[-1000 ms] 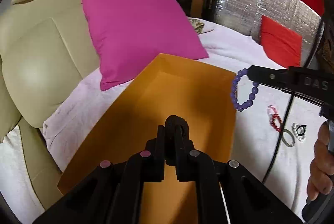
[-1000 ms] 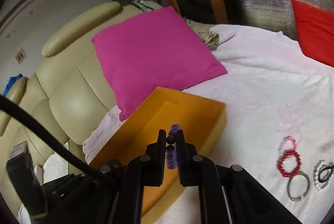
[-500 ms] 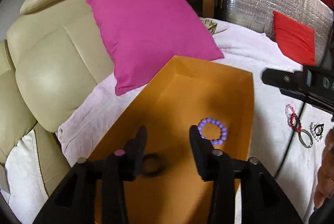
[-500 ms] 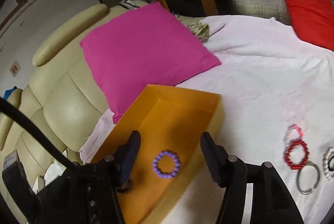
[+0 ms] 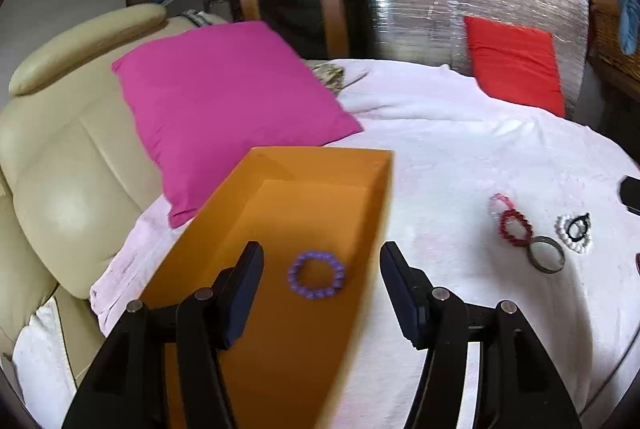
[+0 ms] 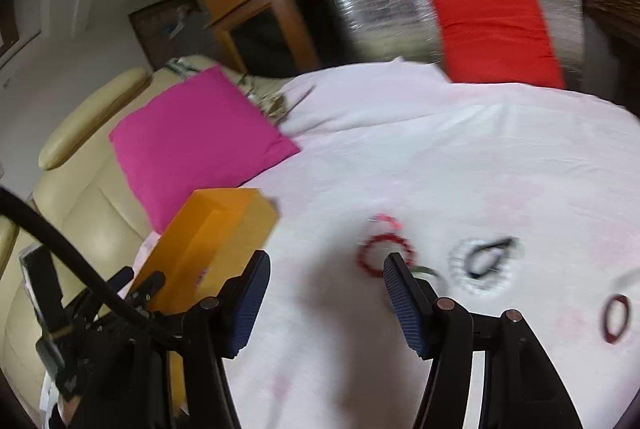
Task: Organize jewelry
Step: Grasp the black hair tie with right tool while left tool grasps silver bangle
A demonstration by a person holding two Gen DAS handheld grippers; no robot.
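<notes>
A: What did the jewelry look like, and where was it?

B: A purple bead bracelet [image 5: 316, 275] lay flat on the floor of the orange box [image 5: 280, 165], alone in the part that showed. The rest sat on the white cloth [image 5: 460, 157] to the right of the box: a pink bracelet [image 5: 500, 201] touching a dark red bead bracelet [image 5: 516, 227], a plain metal bangle [image 5: 546, 255] just beside that, and a white bead bracelet [image 5: 566, 239] with a black ring [image 5: 578, 227] lying on it.

A: Anything hard to read?

B: The right wrist view was smeared. The red beads [image 6: 384, 253] and the white cluster [image 6: 486, 263] were streaks there, the bangle was mostly behind a finger, and a dark red loop [image 6: 616, 319] at the edge was too blurred to name. The box's near end was cut off behind the left gripper.

A: And the grippers?

B: The left gripper [image 5: 320, 289] hung over the box with its jaws wide, holding nothing, the purple bracelet seen between them. The right gripper [image 6: 324, 299] hung over the cloth, jaws wide too, empty, tilted toward the loose pieces.
</notes>
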